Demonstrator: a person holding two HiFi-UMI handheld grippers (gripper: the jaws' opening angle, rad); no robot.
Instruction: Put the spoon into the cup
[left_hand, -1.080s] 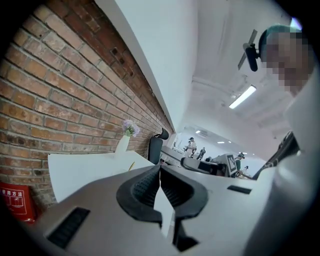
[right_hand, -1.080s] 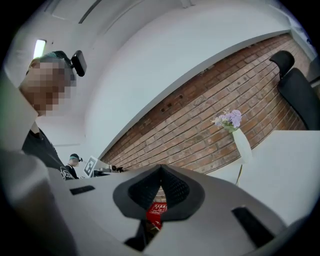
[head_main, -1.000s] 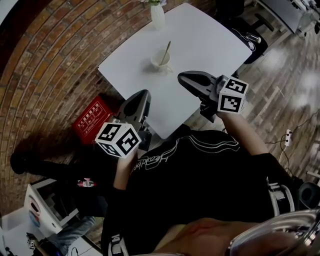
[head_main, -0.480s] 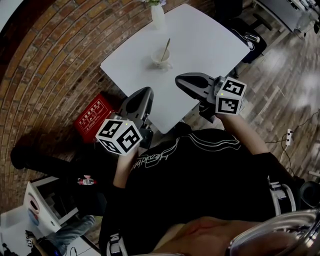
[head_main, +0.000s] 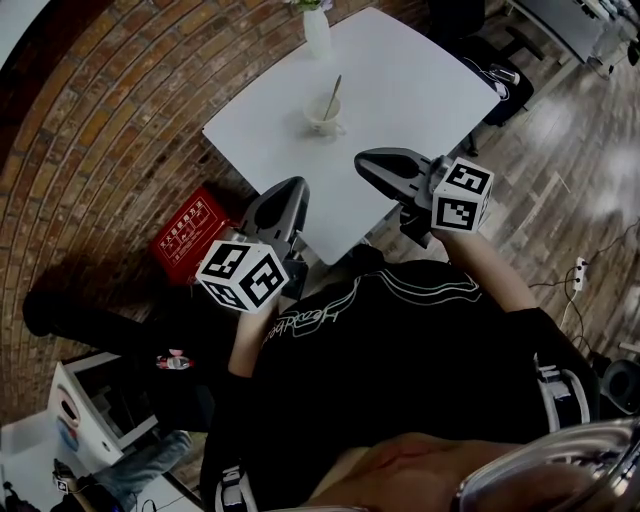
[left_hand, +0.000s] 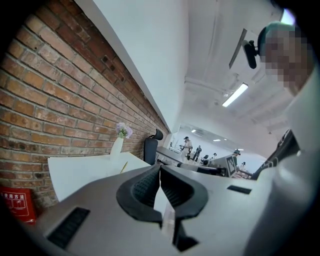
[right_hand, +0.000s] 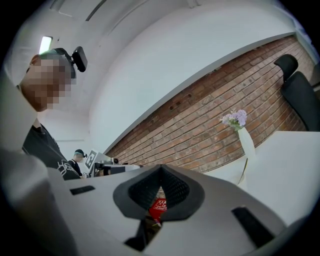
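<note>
A white cup (head_main: 323, 112) stands toward the far-left edge of a white surface (head_main: 410, 80), with a spoon (head_main: 332, 97) leaning inside it. A vase (head_main: 316, 30) stands at that edge. At the near edges, the left tongs (head_main: 289, 187) and right tongs (head_main: 364, 160) are both closed, holding nothing.

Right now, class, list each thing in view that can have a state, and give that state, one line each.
Spoon: standing in the cup, handle leaning out over the rim.
Cup: upright on the table, holding the spoon.
Vase: upright near the table's far edge, flowers in it.
Left gripper: jaws together, nothing held.
Right gripper: jaws together, nothing held.
</note>
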